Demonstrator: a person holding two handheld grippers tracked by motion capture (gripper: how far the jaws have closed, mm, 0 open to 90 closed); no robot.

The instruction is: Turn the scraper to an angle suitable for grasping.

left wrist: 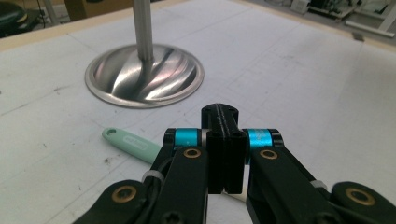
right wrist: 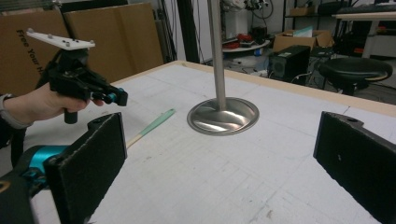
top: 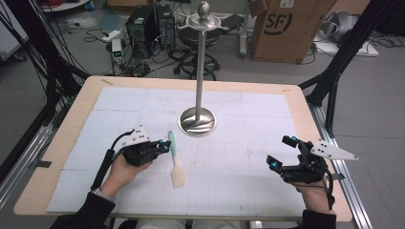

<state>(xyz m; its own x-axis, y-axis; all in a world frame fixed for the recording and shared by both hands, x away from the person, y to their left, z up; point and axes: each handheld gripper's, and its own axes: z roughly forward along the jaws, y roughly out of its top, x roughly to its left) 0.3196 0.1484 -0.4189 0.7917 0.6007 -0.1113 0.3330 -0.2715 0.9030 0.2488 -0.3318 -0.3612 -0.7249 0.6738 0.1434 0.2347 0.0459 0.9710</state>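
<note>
Mint-green-handled spatula with a cream blade (top: 175, 159) lies on the mat just beside my left gripper (top: 165, 147), whose jaws are shut and empty; I'd reopen, straddle the handle, then squeeze squarely.

Layout on the surface (top: 267, 200): stand (top: 197, 120) upright at centre, toward the far edge. Spatula (top: 175, 160) lies nearer the person, just left of centre, handle pointing toward the stand. Left gripper (top: 165, 147) just left of the handle; right gripper (top: 282, 153) well apart, near the right edge.
</note>
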